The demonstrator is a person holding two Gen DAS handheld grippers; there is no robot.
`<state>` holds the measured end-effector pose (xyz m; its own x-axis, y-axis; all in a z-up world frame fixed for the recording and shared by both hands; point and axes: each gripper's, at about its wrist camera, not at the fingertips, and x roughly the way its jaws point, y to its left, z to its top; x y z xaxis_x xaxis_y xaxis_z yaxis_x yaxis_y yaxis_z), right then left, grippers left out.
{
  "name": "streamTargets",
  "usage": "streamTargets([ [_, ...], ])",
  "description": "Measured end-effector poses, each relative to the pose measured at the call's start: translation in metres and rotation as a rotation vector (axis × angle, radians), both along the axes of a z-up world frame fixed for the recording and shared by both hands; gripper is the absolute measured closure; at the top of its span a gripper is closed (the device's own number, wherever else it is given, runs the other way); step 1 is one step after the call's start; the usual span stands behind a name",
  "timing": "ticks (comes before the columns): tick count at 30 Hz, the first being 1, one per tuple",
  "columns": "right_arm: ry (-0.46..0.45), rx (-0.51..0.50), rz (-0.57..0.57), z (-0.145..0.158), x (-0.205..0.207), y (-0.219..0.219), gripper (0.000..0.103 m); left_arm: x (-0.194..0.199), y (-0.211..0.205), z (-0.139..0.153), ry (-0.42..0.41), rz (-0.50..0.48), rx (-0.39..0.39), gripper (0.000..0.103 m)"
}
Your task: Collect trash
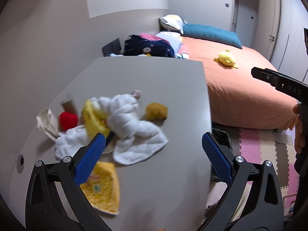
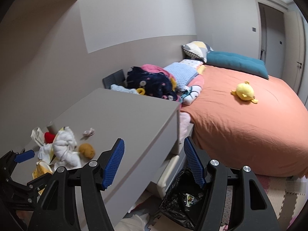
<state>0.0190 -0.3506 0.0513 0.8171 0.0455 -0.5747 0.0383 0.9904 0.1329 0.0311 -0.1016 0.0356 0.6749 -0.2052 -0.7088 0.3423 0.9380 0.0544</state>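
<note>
Both tongs are held wide and empty above a grey tabletop (image 1: pixel 146 77) beside an orange-sheeted bed (image 2: pixel 240 119). The left gripper (image 1: pixel 154 152) is poised over a litter of yellow printed wrappers (image 1: pixel 102 190), white quilted cloths (image 1: pixel 127 123) and a brown crumpled wad (image 1: pixel 156 111). The right gripper (image 2: pixel 154 161) is seen above a black-lined waste bin (image 2: pixel 181 198) on the floor. A first pick appears pending; a descent onto the nearest wrapper is judged necessary.

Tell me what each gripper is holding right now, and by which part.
Nothing is held. The left gripper is open above the table, near the white cloth. The right gripper is open too, over the trash bin.
</note>
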Motion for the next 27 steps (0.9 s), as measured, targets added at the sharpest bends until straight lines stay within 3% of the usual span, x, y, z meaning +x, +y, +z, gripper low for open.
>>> streamTargets([
  [13, 0.039, -0.010, 0.101, -0.018, 0.015, 0.062, 0.036, -0.005, 0.075, -0.022, 0.048, 0.083, 0.026, 0.006],
  [27, 0.134, -0.026, 0.207, -0.051, 0.058, 0.118, 0.036, 0.020, 0.105, -0.055, 0.159, 0.062, -0.017, 0.006],
])
